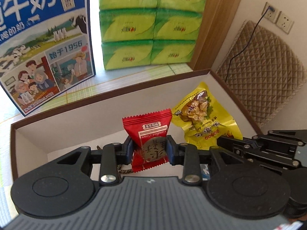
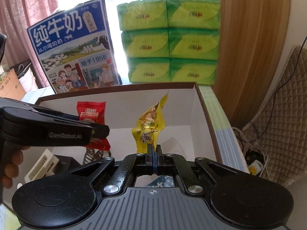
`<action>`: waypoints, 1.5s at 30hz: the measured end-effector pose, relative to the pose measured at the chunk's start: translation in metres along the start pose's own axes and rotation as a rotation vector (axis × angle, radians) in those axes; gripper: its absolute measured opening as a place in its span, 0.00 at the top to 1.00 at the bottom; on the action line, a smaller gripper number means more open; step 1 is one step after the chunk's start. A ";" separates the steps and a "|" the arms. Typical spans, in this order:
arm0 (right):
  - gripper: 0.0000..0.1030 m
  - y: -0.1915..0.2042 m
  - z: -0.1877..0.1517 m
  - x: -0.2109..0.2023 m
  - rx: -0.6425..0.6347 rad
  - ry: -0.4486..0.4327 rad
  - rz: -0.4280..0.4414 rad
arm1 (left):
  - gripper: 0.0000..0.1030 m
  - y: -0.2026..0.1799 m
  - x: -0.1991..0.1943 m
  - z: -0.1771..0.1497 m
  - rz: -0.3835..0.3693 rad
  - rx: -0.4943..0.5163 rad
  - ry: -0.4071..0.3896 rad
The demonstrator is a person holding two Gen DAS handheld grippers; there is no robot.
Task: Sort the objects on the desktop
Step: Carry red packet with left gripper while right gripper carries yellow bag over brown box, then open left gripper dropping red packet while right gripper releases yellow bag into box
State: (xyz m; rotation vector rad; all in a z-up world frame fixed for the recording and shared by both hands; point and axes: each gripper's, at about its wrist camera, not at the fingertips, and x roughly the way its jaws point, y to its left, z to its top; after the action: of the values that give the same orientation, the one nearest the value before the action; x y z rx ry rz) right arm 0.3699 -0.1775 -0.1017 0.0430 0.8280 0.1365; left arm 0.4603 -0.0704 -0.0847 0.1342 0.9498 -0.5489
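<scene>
Milk carton [image 2: 74, 48], tissue packs [image 2: 170, 38] behind box [image 2: 203, 115].

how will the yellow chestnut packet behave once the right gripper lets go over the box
The yellow chestnut packet is pinched by one edge in the right gripper and stands crumpled, so the film is probably thin and floppy. The lumpy kernels suggest it will drop without rolling. The glossy wrapper may slide on the white box.

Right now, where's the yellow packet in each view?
Left wrist: yellow packet right of centre, over the box, beside the red packet in the left tongs.
Right wrist: centre, pinched by the right tongs.
Shared landmark: green tissue packs behind the box.
</scene>
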 end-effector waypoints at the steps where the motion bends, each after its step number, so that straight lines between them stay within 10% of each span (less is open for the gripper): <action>1: 1.00 0.000 0.001 0.003 0.003 0.007 -0.002 | 0.72 0.000 0.005 0.001 0.000 -0.002 0.008; 28: 1.00 0.004 0.008 0.041 0.029 0.082 0.017 | 0.62 0.025 0.029 0.001 0.053 -0.035 0.053; 31: 1.00 0.007 0.009 0.046 0.000 0.097 0.041 | 0.50 0.029 0.023 0.000 0.060 -0.039 0.049; 33: 0.89 0.011 0.007 0.049 -0.044 0.124 0.050 | 0.45 0.031 0.018 -0.001 0.070 -0.041 0.044; 35: 0.36 0.011 0.005 0.046 -0.053 0.114 0.059 | 0.40 0.032 0.012 -0.002 0.073 -0.037 0.036; 36: 0.27 0.009 0.004 0.039 -0.044 0.073 0.063 | 0.34 0.033 0.009 -0.003 0.078 -0.038 0.034; 45: 0.04 0.006 -0.008 -0.006 -0.071 0.008 0.083 | 0.12 0.033 -0.036 -0.022 0.122 -0.034 -0.032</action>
State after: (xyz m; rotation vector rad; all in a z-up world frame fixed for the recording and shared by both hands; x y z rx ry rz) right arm 0.3590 -0.1724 -0.1022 0.0095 0.8291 0.2441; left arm 0.4446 -0.0208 -0.0730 0.1517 0.9129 -0.4212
